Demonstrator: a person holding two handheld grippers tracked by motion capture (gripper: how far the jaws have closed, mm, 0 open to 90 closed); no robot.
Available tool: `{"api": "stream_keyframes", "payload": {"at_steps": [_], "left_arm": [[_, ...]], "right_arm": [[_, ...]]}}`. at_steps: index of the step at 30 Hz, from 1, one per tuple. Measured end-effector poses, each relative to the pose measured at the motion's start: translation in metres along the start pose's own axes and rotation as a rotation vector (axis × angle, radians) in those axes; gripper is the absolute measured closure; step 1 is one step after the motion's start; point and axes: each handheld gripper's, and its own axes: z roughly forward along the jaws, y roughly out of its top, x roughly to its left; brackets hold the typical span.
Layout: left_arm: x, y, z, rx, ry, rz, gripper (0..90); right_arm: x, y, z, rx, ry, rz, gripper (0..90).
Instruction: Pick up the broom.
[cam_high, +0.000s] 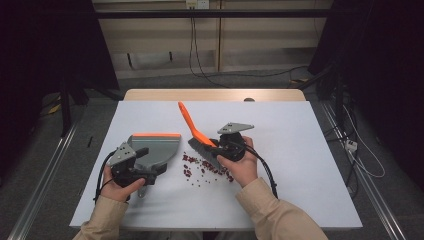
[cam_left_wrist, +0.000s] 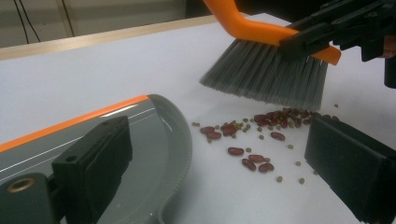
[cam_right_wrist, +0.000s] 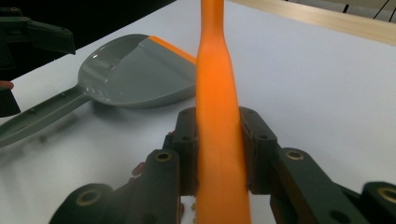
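An orange-handled brush (cam_high: 191, 125) with grey bristles (cam_left_wrist: 266, 77) is tilted over the white table, its bristle tips just above a scatter of red beans (cam_high: 206, 168) and small green ones. My right gripper (cam_high: 216, 145) is shut on the brush handle (cam_right_wrist: 218, 107), low and close to the bristles. A grey dustpan (cam_high: 156, 148) with an orange lip lies flat to the left of the beans (cam_left_wrist: 254, 140). My left gripper (cam_high: 149, 165) hovers over the dustpan's handle end, jaws wide apart; one jaw sits above the pan (cam_left_wrist: 159, 144), the other beside the beans.
The white table top (cam_high: 300, 150) has bare room to the right and at the back. A wooden edge (cam_high: 215, 95) runs along its far side. Cables and dark stands lie on the floor beyond.
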Motion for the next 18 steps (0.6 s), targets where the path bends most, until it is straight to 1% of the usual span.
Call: {"api": "stream_keyframes", "payload": {"at_steps": [2, 3, 5, 6, 9, 10, 11, 13, 14, 16, 17, 18], "left_arm": [[0.0, 0.0, 0.0, 0.004, 0.0, 0.003, 7.5], [0.001, -0.001, 0.0, 0.003, 0.0, -0.002, 7.5], [0.001, -0.001, 0.0, 0.006, -0.001, 0.002, 7.5], [0.001, 0.0, -0.001, 0.005, -0.001, 0.002, 7.5], [0.0, 0.0, 0.0, 0.002, 0.0, 0.006, 7.5], [0.0, 0.0, 0.0, 0.001, -0.002, 0.002, 7.5], [0.001, 0.0, 0.0, 0.009, -0.002, 0.011, 7.5], [0.001, -0.001, 0.0, 0.007, 0.001, 0.008, 7.5], [0.002, -0.001, 0.0, 0.007, 0.001, 0.006, 7.5], [0.002, -0.001, 0.0, 0.006, 0.003, 0.006, 7.5], [0.002, 0.0, -0.001, -0.002, 0.004, -0.001, 7.5], [0.002, 0.0, -0.001, 0.001, 0.005, 0.005, 7.5]], "right_arm": [[0.002, -0.001, 0.0, -0.012, 0.005, 0.023, 71.1], [0.004, -0.002, 0.0, -0.015, 0.012, 0.035, 71.1], [0.008, -0.002, 0.0, -0.021, 0.01, 0.049, 71.1], [0.011, -0.002, 0.0, -0.023, 0.009, 0.071, 71.1], [0.017, -0.005, 0.001, -0.026, 0.016, 0.081, 71.1], [0.02, -0.007, 0.001, -0.033, 0.029, 0.085, 71.1], [0.022, -0.008, 0.001, -0.035, 0.034, 0.094, 71.1], [0.027, -0.01, 0.001, -0.023, 0.043, 0.095, 71.1], [0.031, -0.011, 0.0, -0.016, 0.039, 0.099, 71.1], [0.035, -0.012, 0.0, -0.022, 0.047, 0.096, 71.1], [0.036, -0.013, 0.0, -0.02, 0.038, 0.101, 71.1], [0.038, -0.013, 0.001, -0.019, 0.037, 0.1, 71.1]]}}
